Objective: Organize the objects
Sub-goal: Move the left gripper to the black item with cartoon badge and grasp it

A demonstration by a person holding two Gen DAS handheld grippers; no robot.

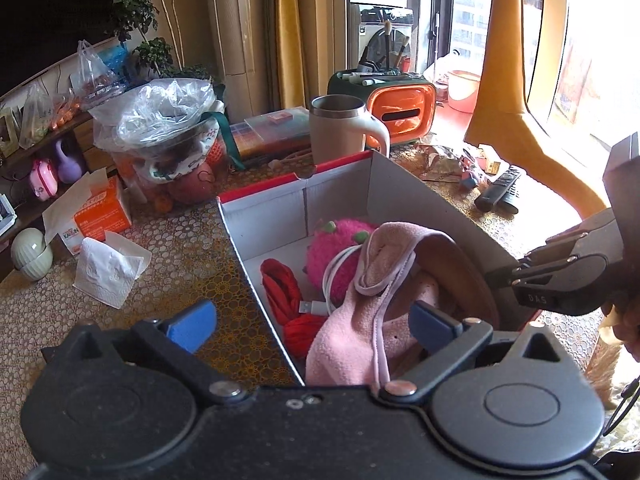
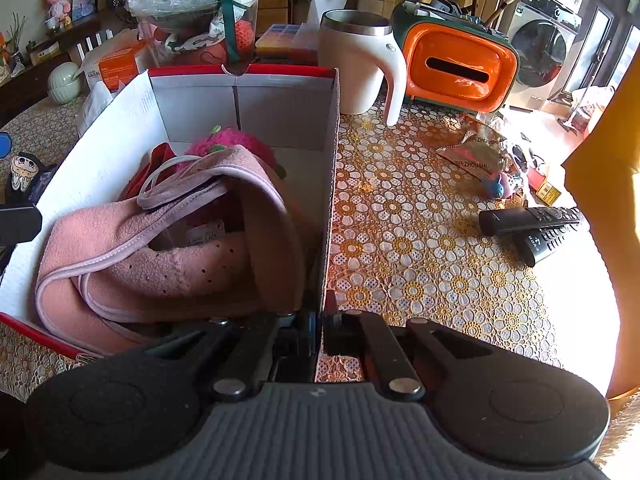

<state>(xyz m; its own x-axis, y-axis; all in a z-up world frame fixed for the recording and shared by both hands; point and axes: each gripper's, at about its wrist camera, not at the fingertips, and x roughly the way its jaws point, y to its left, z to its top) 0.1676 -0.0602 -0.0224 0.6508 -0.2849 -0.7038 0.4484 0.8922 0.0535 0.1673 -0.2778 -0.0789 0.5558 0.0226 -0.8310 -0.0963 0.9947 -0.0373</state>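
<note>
left wrist view: we see the left gripper [image 1: 312, 318] with its blue pads spread wide and nothing between them, poised over the near end of the cardboard box [image 1: 264, 204]; inside lie a pink hat [image 1: 352, 332], a fuzzy pink toy [image 1: 332, 248], a white cable [image 1: 328, 280] and a red fabric item [image 1: 280, 284]. right wrist view: we see the right gripper [image 2: 320, 332] with its jaws together, clamped on the box's near right wall; the hat fills the near half, and two remote controls [image 2: 532, 228] lie well apart on the lace tablecloth [image 2: 420, 240], right of the box.
</note>
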